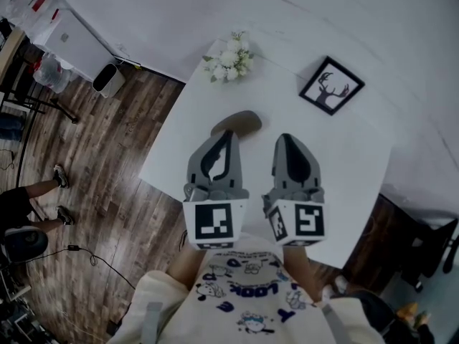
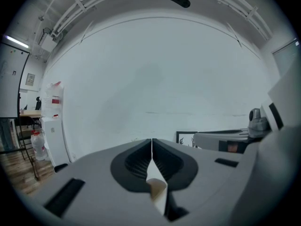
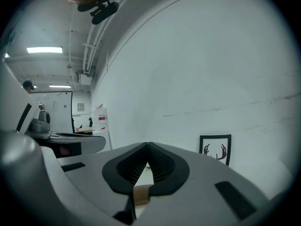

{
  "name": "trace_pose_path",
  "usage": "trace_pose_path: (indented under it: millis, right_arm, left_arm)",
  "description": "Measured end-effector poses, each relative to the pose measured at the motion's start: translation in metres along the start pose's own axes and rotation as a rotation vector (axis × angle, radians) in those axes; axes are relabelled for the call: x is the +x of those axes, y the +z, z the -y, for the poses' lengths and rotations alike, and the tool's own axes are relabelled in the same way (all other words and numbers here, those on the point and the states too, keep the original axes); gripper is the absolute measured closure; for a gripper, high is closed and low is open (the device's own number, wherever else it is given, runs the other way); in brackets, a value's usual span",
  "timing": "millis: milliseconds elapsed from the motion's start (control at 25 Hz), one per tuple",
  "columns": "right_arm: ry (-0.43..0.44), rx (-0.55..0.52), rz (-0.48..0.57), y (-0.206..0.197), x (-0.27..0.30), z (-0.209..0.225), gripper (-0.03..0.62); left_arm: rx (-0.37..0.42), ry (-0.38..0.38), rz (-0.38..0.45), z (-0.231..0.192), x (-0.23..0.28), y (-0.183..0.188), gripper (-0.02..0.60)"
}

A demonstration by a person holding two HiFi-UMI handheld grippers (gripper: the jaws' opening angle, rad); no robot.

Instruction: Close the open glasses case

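Observation:
A taupe glasses case lies on the white table, and my left gripper's tip covers part of it. I cannot tell whether its lid is up or down. My left gripper is shut and holds nothing, hovering just over the near side of the case. My right gripper is beside it to the right, shut and holding nothing. In the left gripper view the jaws meet along a thin line, with the case hidden below them. The right gripper view shows its jaws pressed together too.
A bunch of white flowers stands at the table's far left corner. A black-framed deer picture leans at the far right against the white wall; it also shows in both gripper views. Wooden floor lies left of the table.

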State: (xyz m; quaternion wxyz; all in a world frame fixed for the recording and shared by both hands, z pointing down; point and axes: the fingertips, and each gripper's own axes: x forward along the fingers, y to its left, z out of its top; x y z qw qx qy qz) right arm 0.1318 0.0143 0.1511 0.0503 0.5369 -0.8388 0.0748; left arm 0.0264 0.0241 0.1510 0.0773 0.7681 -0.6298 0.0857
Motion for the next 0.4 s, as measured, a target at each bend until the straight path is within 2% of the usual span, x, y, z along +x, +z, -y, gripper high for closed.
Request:
trace_pose_path:
  millis: [400]
  right_arm:
    - [-0.007, -0.008, 0.003, 0.0024, 0.0017, 0.0007, 0.592]
  left_arm:
    - [-0.013, 0.006, 0.01, 0.0003, 0.0003, 0.0036, 0.577]
